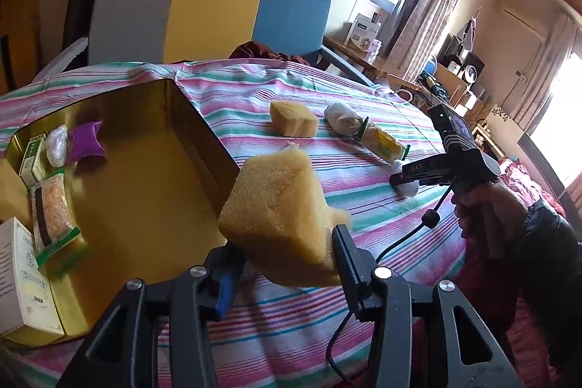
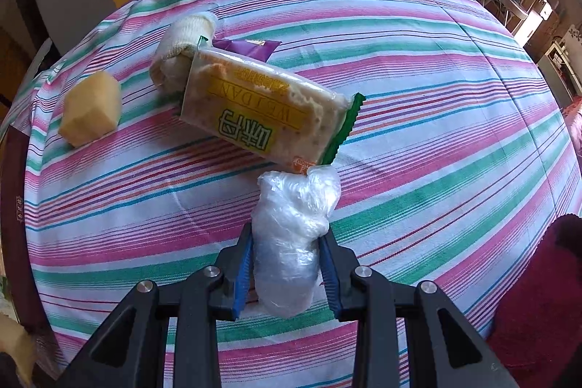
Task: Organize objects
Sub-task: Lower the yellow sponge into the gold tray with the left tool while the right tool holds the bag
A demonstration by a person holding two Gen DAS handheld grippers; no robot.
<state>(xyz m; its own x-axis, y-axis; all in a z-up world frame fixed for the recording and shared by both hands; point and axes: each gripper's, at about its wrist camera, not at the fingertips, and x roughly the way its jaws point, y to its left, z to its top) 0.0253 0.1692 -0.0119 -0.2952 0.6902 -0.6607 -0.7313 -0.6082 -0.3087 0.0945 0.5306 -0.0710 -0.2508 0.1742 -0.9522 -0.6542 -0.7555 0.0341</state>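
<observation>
Yellow sponge (image 1: 280,217) clamped in left gripper (image 1: 287,264), held above striped cloth (image 1: 363,170) just beside gold tin (image 1: 145,206). Tin holds purple packet (image 1: 85,140), plastic wad (image 1: 57,146), small green box (image 1: 32,160), cracker pack (image 1: 52,211), white box (image 1: 22,279). Right gripper (image 2: 287,264) pinched on clear plastic bundle (image 2: 294,224), its far tip touching a cracker packet (image 2: 262,108) on the cloth. Second sponge (image 2: 91,108) and rolled sock (image 2: 182,50) lie nearby

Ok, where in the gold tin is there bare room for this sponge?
The gold tin is crowded along its left wall: green box, plastic wad, purple packet, cracker pack. Its middle and right side are bare.
</observation>
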